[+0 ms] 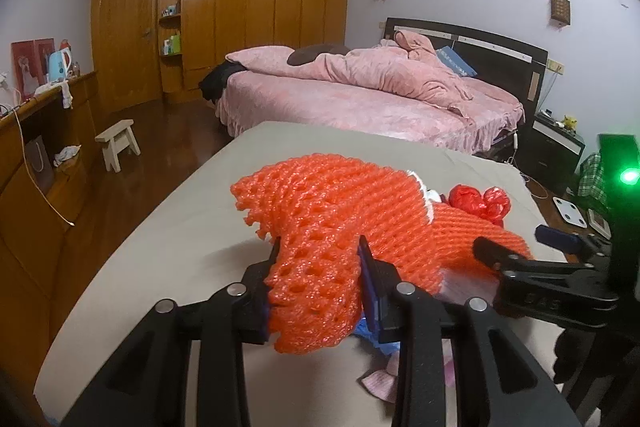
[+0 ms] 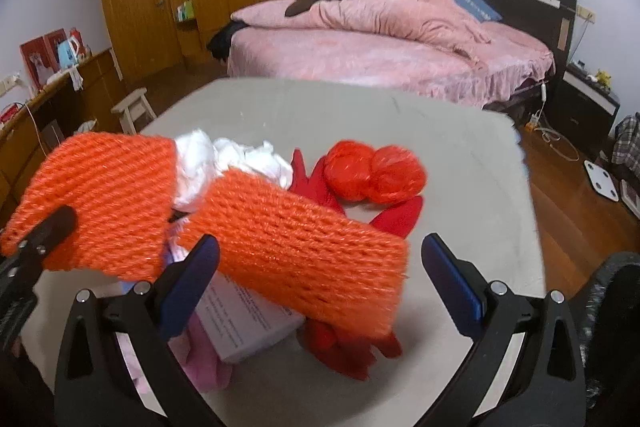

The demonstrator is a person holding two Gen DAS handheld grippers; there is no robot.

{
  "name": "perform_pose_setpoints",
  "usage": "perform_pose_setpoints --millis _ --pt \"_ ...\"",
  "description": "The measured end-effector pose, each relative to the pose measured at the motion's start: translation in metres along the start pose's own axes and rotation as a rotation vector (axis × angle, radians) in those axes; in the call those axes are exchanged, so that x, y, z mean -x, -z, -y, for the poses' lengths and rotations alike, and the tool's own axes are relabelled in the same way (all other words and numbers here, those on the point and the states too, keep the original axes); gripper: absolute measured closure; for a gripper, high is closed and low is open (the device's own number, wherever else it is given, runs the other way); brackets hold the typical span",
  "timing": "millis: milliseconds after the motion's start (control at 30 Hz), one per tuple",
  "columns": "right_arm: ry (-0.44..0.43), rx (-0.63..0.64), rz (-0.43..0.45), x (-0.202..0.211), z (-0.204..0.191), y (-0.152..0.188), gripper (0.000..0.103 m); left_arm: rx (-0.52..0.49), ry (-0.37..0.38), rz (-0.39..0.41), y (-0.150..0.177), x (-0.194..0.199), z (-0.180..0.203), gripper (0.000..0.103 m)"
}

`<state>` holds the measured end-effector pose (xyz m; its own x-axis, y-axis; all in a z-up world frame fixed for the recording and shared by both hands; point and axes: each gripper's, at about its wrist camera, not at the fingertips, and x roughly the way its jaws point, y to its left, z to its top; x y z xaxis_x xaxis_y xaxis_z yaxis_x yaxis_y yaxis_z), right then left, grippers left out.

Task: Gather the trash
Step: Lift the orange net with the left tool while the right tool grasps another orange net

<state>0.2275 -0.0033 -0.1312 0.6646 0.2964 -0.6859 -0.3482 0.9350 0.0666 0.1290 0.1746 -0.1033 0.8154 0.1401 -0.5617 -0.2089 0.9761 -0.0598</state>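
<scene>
Two tongs are engaged: the left tongs [image 1: 320,263] are clenched on one orange foam net [image 1: 320,227], lifted clear of the worktop [image 1: 160,227], while the right tongs [image 2: 320,267] are spread around a second net [image 2: 304,247], seemingly for gathering.

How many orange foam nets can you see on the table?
2. One orange foam net is gripped in the jaws of the left gripper. The second net lies on the pile, in front of the open right gripper. The pile may hide more.
</scene>
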Motion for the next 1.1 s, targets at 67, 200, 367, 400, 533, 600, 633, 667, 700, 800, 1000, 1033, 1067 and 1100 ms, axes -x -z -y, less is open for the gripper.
perform_pose_setpoints --millis 67,200,367,400,533,600,633,667,700,800,1000,1033,1067,1100 --pt "-0.012 0.000 -0.026 -0.009 -0.002 0.002 0.005 0.001 -0.002 -0.005 0.002 -0.002 -0.003 0.069" --pt "-0.073 -0.009 -0.039 -0.013 -0.005 0.007 0.022 0.000 -0.003 -0.009 0.004 -0.004 -0.006 0.069" --pt "-0.184 -0.017 -0.063 -0.009 -0.004 0.007 0.052 0.002 0.000 -0.015 0.004 -0.006 -0.004 0.069" --pt "-0.193 -0.011 -0.066 -0.008 -0.004 0.006 0.060 0.001 0.001 -0.016 0.004 -0.006 -0.004 0.069" --pt "-0.189 0.032 -0.058 0.003 -0.008 0.001 0.078 -0.008 0.006 -0.007 0.002 -0.001 -0.001 0.069" --pt "-0.183 0.031 -0.039 0.011 -0.005 -0.001 0.079 -0.013 0.010 -0.001 0.000 0.002 0.001 0.069" --pt "-0.183 0.024 -0.023 0.018 -0.003 -0.003 0.079 -0.017 0.014 0.005 -0.002 0.005 0.003 0.069" --pt "-0.184 0.019 -0.012 0.022 -0.001 -0.005 0.079 -0.019 0.016 0.010 -0.002 0.007 0.004 0.069" --pt "-0.185 0.016 -0.002 0.026 0.003 -0.007 0.079 -0.022 0.019 0.015 -0.003 0.010 0.006 0.069" --pt "-0.188 0.003 0.038 0.047 0.010 -0.012 0.079 -0.030 0.035 0.034 -0.008 0.020 0.012 0.069" --pt "-0.178 -0.025 0.104 0.088 0.027 -0.017 0.079 -0.055 0.087 0.075 -0.018 0.046 0.037 0.069" --pt "-0.173 -0.031 0.117 0.097 0.032 -0.017 0.079 -0.060 0.096 0.079 -0.019 0.050 0.042 0.069" --pt "-0.168 -0.038 0.127 0.104 0.035 -0.016 0.079 -0.064 0.103 0.082 -0.019 0.052 0.046 0.069" --pt "-0.161 -0.045 0.138 0.112 0.041 -0.015 0.079 -0.068 0.111 0.084 -0.019 0.055 0.050 0.069"
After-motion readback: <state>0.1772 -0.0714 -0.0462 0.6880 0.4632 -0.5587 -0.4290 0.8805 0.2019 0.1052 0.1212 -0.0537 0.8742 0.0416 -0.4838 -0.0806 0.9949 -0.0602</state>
